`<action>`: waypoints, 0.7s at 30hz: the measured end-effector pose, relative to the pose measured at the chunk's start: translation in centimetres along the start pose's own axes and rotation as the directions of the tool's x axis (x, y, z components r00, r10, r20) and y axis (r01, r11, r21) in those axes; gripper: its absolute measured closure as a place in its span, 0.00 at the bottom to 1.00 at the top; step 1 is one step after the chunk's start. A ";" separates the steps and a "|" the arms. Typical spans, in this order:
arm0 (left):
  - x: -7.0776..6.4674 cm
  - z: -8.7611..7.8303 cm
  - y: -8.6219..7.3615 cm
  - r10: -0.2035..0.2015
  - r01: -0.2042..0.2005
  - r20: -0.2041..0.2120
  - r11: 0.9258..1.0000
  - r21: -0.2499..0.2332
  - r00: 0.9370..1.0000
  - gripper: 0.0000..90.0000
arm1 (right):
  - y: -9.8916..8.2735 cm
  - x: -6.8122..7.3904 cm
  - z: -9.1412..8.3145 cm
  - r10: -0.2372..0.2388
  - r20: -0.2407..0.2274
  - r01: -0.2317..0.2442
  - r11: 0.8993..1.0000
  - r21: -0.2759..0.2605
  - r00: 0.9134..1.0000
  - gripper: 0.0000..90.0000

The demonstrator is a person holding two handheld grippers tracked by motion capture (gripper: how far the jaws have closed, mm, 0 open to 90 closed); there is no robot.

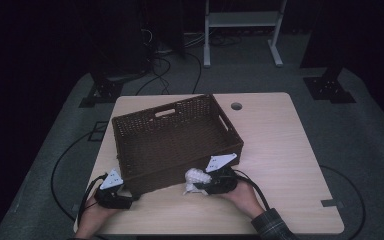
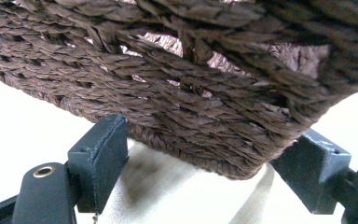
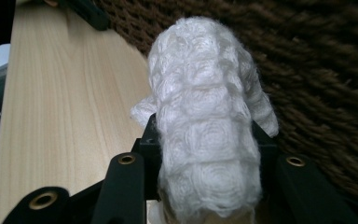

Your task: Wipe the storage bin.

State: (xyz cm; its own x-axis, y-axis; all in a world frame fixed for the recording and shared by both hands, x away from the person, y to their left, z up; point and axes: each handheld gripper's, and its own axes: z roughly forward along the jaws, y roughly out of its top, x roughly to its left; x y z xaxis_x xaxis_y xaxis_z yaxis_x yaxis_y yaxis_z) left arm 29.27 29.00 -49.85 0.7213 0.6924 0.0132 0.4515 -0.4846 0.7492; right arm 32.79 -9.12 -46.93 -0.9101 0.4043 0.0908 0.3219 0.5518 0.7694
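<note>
The right gripper is clamping a white cloth beside the wicker basket; next, lifting it over the rim. The left gripper is straddling the basket's corner, jaws wide.

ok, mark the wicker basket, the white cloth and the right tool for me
wicker basket (image 1: 130,124): high view, on its far left rim.
white cloth (image 3: 204,107): right gripper view, on the middle of the bunched fabric.
right tool (image 1: 200,185): high view, at the tips shut on the cloth.

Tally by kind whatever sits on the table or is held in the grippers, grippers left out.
Brown woven basket: 1
White fluffy cloth, clamped in the right gripper: 1
Total: 2
</note>
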 end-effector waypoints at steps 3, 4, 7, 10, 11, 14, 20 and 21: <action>0.0 0.0 0.0 -0.001 0.001 0.000 1.000 0.000 1.000 0.23 | -0.2 0.1 0.4 0.005 -0.006 -0.005 1.000 0.012 1.000 0.67; 0.0 0.0 0.0 -0.001 0.001 0.000 1.000 -0.001 1.000 0.23 | -0.3 0.1 0.6 0.004 -0.007 -0.004 1.000 0.018 1.000 0.67; 0.0 0.0 0.0 0.000 0.000 0.000 1.000 0.000 1.000 0.23 | -0.5 0.1 1.0 0.001 -0.011 -0.001 1.000 0.027 1.000 0.67; 0.0 0.0 0.0 0.000 0.000 0.000 1.000 0.000 1.000 0.23 | -0.4 0.1 1.0 0.005 -0.010 -0.004 1.000 0.026 1.000 0.67; 0.0 0.0 0.0 0.000 0.000 0.000 1.000 0.000 1.000 0.23 | -0.4 0.1 0.9 0.007 -0.010 -0.006 1.000 0.026 1.000 0.67; 0.0 0.0 0.0 0.000 0.000 -0.001 1.000 0.000 1.000 0.23 | -0.2 0.2 0.7 0.000 -0.005 0.000 1.000 0.025 1.000 0.67; 0.0 0.1 0.0 -0.007 0.007 -0.007 1.000 -0.002 1.000 0.23 | 0.4 0.3 -0.3 -0.003 -0.008 0.003 1.000 -0.007 1.000 0.67; 0.0 0.0 0.0 -0.006 0.006 -0.005 1.000 -0.002 1.000 0.23 | 0.5 0.3 -0.4 0.002 -0.007 -0.002 1.000 -0.012 1.000 0.67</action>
State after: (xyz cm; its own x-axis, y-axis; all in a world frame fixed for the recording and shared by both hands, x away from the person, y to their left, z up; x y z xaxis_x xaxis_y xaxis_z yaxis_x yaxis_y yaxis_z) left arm 29.31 28.95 -49.86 0.7159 0.6981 0.0125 0.4546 -0.4796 0.7505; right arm 32.54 -9.02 -46.21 -0.9114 0.4002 0.0963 0.3202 0.5424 0.7767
